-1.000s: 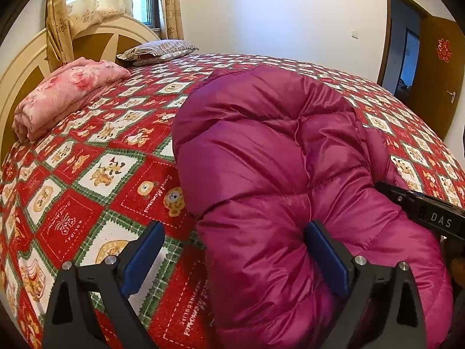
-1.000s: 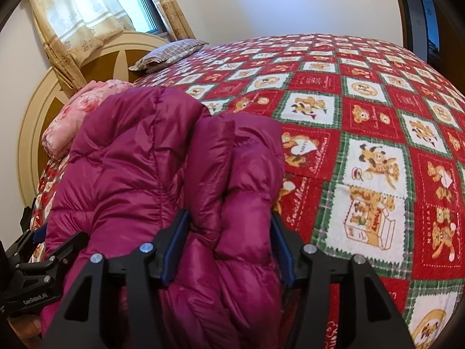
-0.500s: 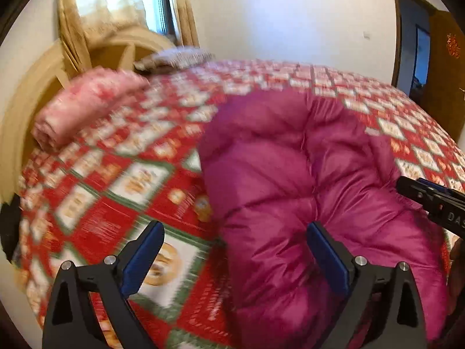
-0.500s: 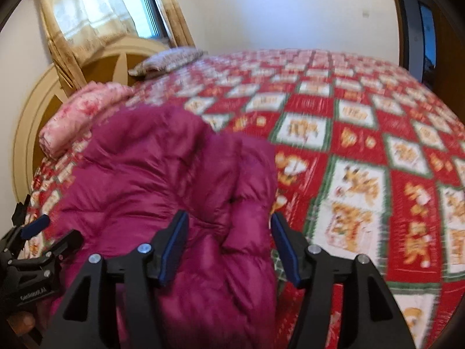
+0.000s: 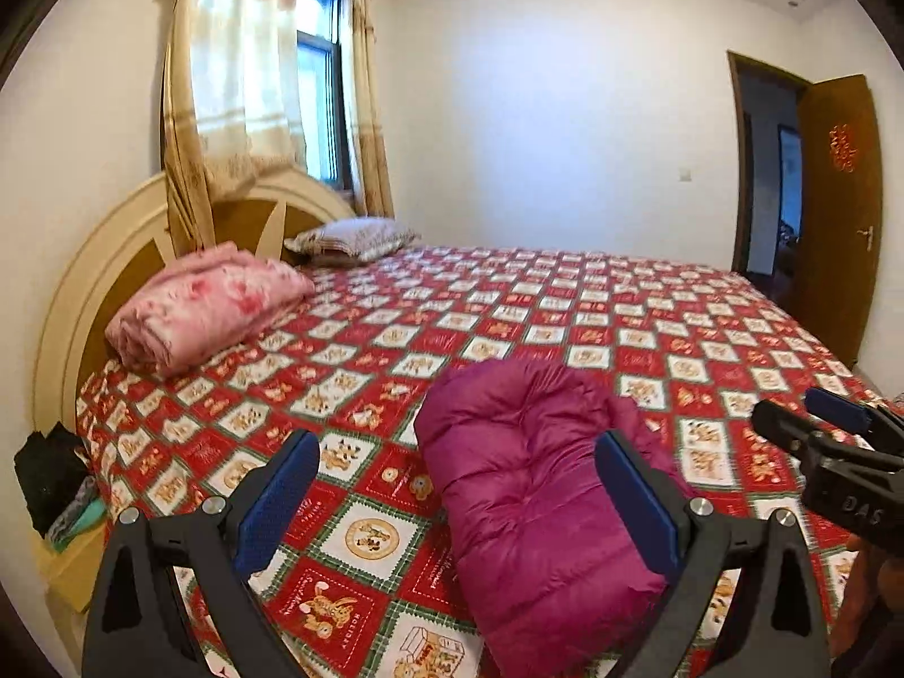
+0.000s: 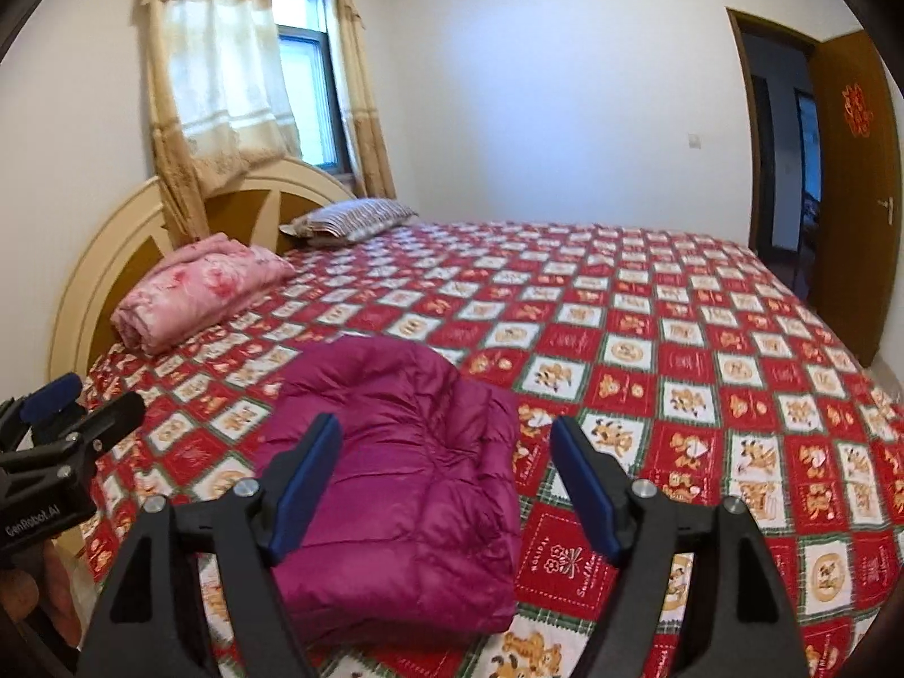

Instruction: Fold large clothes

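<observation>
Your left gripper is spread wide w/ nothing between the blue pads; it hangs above the bed, clear of the cloth. Your right gripper has its jaws opening, already wide, also w/ nothing clamped, and it too sits above the bed, not touching fabric. The jacket, magenta and puffy, lies folded into a compact bundle on the red checked bedspread near the bed's near edge, approx. mid-way between your two grippers; in the left view its far end bulges up in a rounded hump, in the right view the top layer looks fairly flat w/ a few creases. Well apart from it, by the headboard, a rolled pink blanket lies on the bedspread, and a striped pillow sits beyond that at the far corner. Curtains hang over the window behind the headboard; a brown door stands open at the right.
</observation>
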{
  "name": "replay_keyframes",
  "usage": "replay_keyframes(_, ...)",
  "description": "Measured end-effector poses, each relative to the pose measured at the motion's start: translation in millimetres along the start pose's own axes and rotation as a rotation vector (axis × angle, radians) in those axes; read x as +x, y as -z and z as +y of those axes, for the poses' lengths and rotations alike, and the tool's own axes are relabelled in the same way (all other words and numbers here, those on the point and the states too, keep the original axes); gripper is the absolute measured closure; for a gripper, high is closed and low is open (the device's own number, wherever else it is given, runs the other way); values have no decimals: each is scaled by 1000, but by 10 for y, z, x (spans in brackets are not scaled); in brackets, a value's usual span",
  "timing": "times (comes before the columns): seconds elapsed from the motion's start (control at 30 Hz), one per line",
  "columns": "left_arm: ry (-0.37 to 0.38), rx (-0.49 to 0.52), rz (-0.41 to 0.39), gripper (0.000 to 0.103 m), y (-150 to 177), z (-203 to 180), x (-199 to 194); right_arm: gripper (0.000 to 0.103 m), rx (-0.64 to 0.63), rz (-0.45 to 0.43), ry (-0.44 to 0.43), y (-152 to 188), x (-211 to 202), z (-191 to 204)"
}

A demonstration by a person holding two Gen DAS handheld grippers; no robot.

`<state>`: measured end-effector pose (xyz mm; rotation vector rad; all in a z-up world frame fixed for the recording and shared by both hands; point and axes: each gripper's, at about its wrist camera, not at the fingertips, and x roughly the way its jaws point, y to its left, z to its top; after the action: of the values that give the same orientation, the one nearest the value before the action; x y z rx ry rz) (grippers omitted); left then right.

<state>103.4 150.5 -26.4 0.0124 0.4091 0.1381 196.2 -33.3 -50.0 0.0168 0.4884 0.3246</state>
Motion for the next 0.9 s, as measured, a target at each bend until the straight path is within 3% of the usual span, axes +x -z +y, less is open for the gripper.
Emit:
replay_keyframes(0.23,20,2,-38,5,-74,-8,-192,24,-30,-35,7,-69,-130,98)
replay_keyframes(0.9,22,-13,-7,5,0,-22,-130,24,-26,-33,-10,-7,-196,94)
